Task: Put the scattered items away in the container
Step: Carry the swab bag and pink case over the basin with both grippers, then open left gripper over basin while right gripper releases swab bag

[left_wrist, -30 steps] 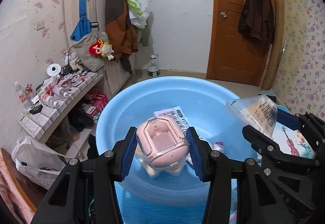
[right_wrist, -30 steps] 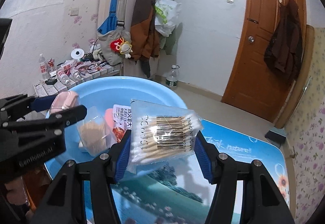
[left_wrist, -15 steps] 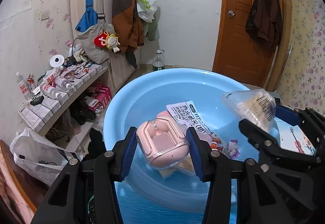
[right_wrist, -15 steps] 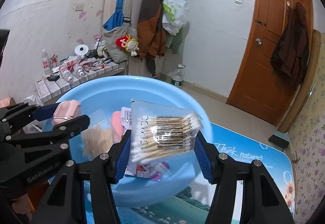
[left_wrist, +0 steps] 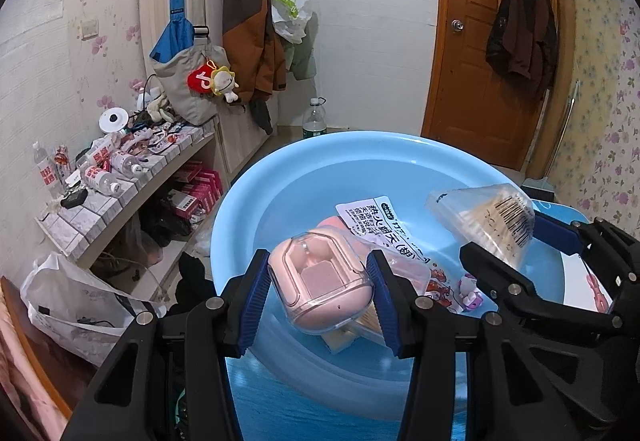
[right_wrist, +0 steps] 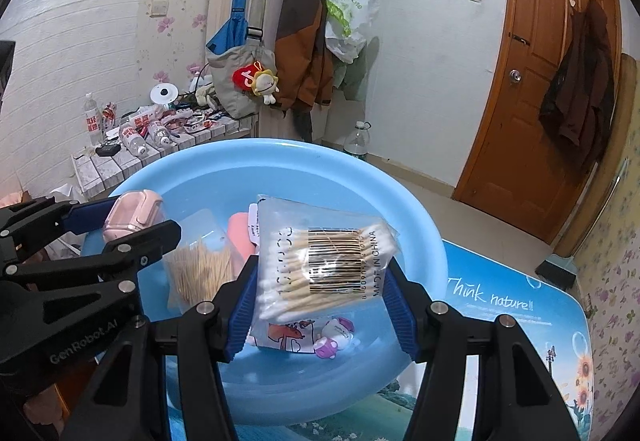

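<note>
Left wrist view: my left gripper [left_wrist: 318, 289] is clamped on a glossy pink earbud case with a clear hard-plastic shell [left_wrist: 322, 283], ribbed blue pads tight against both its sides. The case hangs over the near part of the round, smooth light-blue plastic basin [left_wrist: 280, 177]. Inside the basin lie a flat white printed snack packet [left_wrist: 384, 225], a clear bag of wooden toothpicks [left_wrist: 370, 319] partly hidden under the case, and a small pink-and-purple plastic figurine [left_wrist: 468, 295]. The right gripper comes in from the right edge, fingers angled over the basin.

Right wrist view: my right gripper [right_wrist: 318, 291] is closed on a crinkly clear plastic bag of wooden-stem cotton swabs [right_wrist: 324, 261], barcode label facing the camera, pads pressing its two side edges. The bag is held above the basin's [right_wrist: 280, 157] interior, over the packet [right_wrist: 286, 333] and figurine [right_wrist: 334, 337]. The toothpick bag [right_wrist: 200, 265] lies left of it. The basin sits on a bench covered by a glossy printed blue mat [right_wrist: 500, 313].
</note>
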The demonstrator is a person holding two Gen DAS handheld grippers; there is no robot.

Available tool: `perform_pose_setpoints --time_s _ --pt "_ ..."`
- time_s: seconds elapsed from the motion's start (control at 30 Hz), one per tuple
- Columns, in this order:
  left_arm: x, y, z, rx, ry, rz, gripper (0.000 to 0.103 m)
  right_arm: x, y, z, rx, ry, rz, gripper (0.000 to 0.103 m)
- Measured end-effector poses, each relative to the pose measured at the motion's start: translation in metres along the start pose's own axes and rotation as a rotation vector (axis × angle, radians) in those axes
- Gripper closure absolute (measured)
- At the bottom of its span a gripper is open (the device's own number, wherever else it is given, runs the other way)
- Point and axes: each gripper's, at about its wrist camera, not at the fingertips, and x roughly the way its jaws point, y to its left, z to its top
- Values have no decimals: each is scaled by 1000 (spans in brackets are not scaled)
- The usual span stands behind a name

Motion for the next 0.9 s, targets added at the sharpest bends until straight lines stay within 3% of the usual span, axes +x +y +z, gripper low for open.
perform_pose_setpoints --time_s 0.73,0.9 --pt "3 -2 1 7 14 0 56 1 -4 -5 4 12 4 42" --pt "-2 1 5 -7 -12 24 39 1 -10 -6 16 13 -2 43"
